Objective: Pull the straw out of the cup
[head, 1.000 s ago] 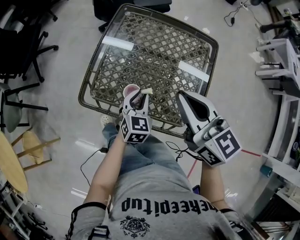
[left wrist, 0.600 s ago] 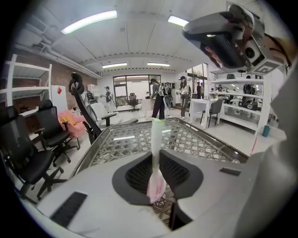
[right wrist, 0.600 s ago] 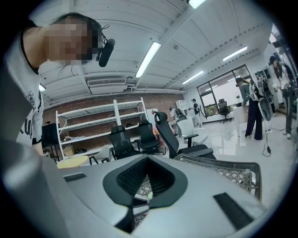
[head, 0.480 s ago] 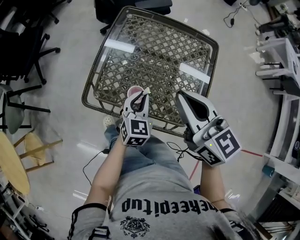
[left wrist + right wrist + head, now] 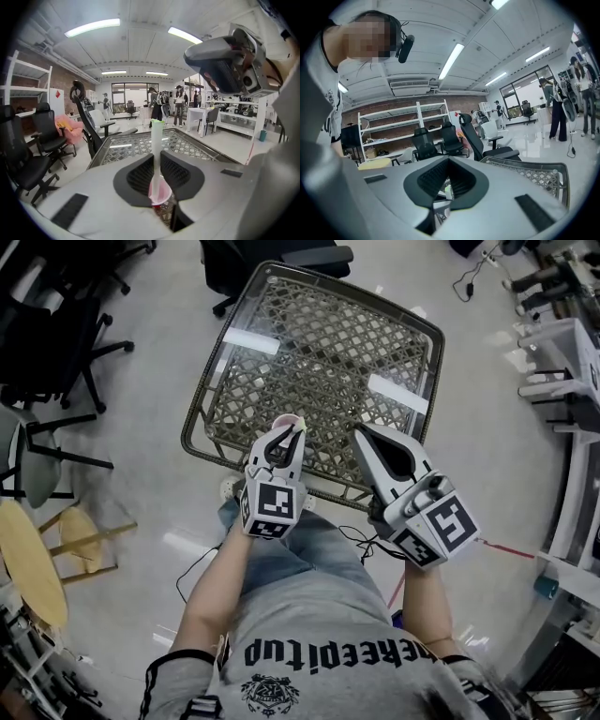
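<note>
A pink cup (image 5: 281,419) stands near the front edge of a glass-topped wicker table (image 5: 323,352). A pale straw (image 5: 298,425) with a green tip rises out of it. My left gripper (image 5: 291,431) is shut on the straw. In the left gripper view the straw (image 5: 156,140) stands upright between the pads, with the cup (image 5: 160,193) just under them. My right gripper (image 5: 362,431) hovers to the right of the cup, over the table's front edge, shut with nothing in it. Through the right gripper (image 5: 449,160) I glimpse the straw's tip (image 5: 447,191).
Black office chairs (image 5: 56,362) stand left of the table, and a round wooden stool (image 5: 28,563) is nearer. White shelving (image 5: 572,362) lines the right side. A cable (image 5: 202,563) lies on the floor by the person's legs. People stand far off in the left gripper view.
My left gripper's jaws have narrowed onto the straw and risen a little with it, covering more of the cup. The right gripper has shifted slightly.
</note>
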Demonstrator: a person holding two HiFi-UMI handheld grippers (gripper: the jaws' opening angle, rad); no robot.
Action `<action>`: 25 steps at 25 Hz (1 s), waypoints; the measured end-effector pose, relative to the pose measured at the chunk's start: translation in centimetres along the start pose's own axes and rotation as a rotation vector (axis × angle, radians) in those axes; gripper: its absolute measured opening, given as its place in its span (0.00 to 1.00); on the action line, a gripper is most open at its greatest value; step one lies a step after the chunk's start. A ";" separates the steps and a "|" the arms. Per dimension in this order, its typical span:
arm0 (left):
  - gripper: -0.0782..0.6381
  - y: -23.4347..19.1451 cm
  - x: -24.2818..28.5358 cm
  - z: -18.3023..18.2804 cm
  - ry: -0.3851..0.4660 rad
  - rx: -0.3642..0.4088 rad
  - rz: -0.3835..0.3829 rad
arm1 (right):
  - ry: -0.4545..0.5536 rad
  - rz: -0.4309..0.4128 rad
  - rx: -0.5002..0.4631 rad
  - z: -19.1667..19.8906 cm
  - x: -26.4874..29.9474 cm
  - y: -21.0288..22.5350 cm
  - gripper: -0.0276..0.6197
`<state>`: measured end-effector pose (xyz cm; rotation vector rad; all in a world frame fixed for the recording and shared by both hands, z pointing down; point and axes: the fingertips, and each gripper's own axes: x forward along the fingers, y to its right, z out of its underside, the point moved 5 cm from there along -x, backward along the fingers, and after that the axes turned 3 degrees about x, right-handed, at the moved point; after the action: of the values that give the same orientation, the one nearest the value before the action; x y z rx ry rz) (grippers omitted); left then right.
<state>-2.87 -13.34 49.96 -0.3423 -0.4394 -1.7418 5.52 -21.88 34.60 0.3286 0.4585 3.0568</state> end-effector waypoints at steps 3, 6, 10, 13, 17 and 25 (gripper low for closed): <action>0.21 -0.8 -1.1 -0.9 0.029 -0.001 0.008 | 0.004 0.003 -0.001 0.1 0.4 -0.8 0.06; 0.21 -1.5 -2.2 -1.6 0.061 0.000 0.022 | 0.016 0.010 0.000 0.4 0.7 -1.7 0.06; 0.21 -2.1 -3.4 -3.0 0.097 0.012 0.059 | 0.027 0.025 0.002 0.2 1.2 -2.6 0.06; 0.21 -2.2 -4.4 -4.1 0.128 0.024 0.094 | 0.035 0.040 0.005 0.2 1.4 -3.3 0.06; 0.21 -2.7 -5.7 -5.7 0.156 0.020 0.149 | 0.056 0.075 0.006 -0.1 1.7 -4.2 0.06; 0.21 -4.2 -7.9 -9.3 0.236 0.097 0.260 | 0.084 0.164 0.012 -0.8 1.8 -5.9 0.06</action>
<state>-5.22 -10.05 37.68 -0.1158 -0.2927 -1.4797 3.62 -16.30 32.51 0.2511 0.4762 3.2390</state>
